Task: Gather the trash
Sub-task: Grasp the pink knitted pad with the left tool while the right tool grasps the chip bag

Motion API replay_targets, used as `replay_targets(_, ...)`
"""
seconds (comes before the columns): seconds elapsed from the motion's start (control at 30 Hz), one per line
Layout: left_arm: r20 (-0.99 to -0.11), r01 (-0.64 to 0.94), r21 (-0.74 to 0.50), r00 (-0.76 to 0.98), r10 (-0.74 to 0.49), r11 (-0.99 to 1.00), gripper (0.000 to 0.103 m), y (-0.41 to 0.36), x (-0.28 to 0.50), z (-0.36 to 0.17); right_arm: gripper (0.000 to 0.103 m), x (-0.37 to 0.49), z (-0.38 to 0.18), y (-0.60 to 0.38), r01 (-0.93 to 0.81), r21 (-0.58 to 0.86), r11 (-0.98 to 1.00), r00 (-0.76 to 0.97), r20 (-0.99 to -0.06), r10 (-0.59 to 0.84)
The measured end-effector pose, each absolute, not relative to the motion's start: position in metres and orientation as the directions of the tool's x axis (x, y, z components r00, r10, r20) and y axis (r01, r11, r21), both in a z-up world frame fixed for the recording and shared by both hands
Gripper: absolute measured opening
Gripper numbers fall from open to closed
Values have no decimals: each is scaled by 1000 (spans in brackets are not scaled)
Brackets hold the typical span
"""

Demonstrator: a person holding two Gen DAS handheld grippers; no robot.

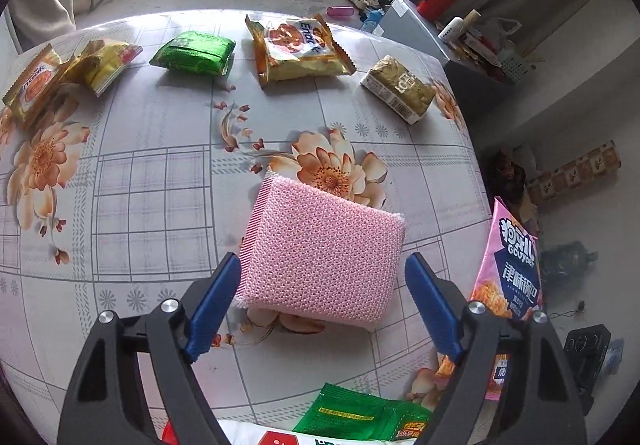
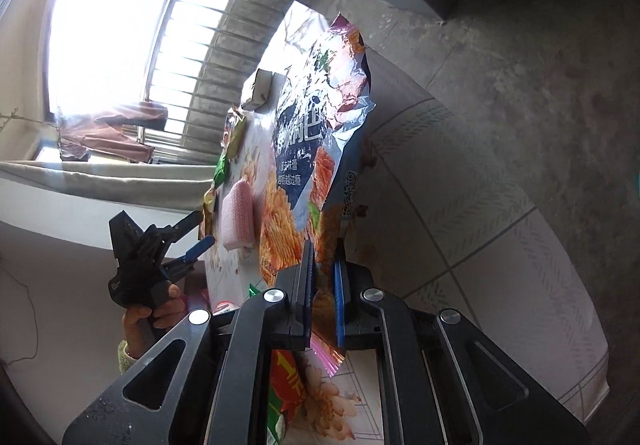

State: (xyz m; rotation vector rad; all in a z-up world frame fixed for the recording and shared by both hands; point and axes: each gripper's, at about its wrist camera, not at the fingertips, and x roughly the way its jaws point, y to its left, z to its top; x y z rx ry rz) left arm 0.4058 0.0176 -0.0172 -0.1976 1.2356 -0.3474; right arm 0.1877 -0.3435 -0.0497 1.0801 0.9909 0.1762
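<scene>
A pink mesh sponge [image 1: 320, 245] lies on the flower-print table [image 1: 160, 185]. My left gripper [image 1: 324, 265] stands open over its near end, one blue finger on each side and a gap on the right. From the right wrist view, that left gripper [image 2: 196, 241] is held by a hand [image 2: 140, 321] beside the sponge [image 2: 238, 213]. My right gripper [image 2: 324, 257] is shut on the lower edge of a pink and blue snack bag [image 2: 316, 125], which stands up at the table's right edge [image 1: 512, 265].
Along the far side of the table lie a green packet [image 1: 192, 53], an orange snack packet [image 1: 298, 47], a gold carton [image 1: 398, 89] and two yellow packets [image 1: 100, 63]. A green wrapper [image 1: 360, 417] lies at the near edge. Clutter stands on the floor to the right.
</scene>
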Motion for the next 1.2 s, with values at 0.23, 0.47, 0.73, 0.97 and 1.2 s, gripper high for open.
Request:
replay_targets(0.23,-781,202,-397,439,-445,895,82,13,424,-5,7,186,-52,-345,329,808,489,570,-583,580)
replay_targets(0.47,-850,259,-349,317,-420,901,83,-25,455,-35,8,187,-54,-343,333,814,476,562,-576,593)
replay_targets(0.73,-823,133,-534,146,-550,835,83,16,444,-50,9,188,-54,-347,333,816,473,559,-575,598)
replay_targets(0.97,-877,394,-411,77,-475,822,85,-4,396,-36,11,192,-58,-341,326,820,471,550,-570,611)
replay_targets(1.2,-918,535,-282,90,-386,796,91,-36,374,-39,11,191,-59,-343,338,817,468,551,-574,605)
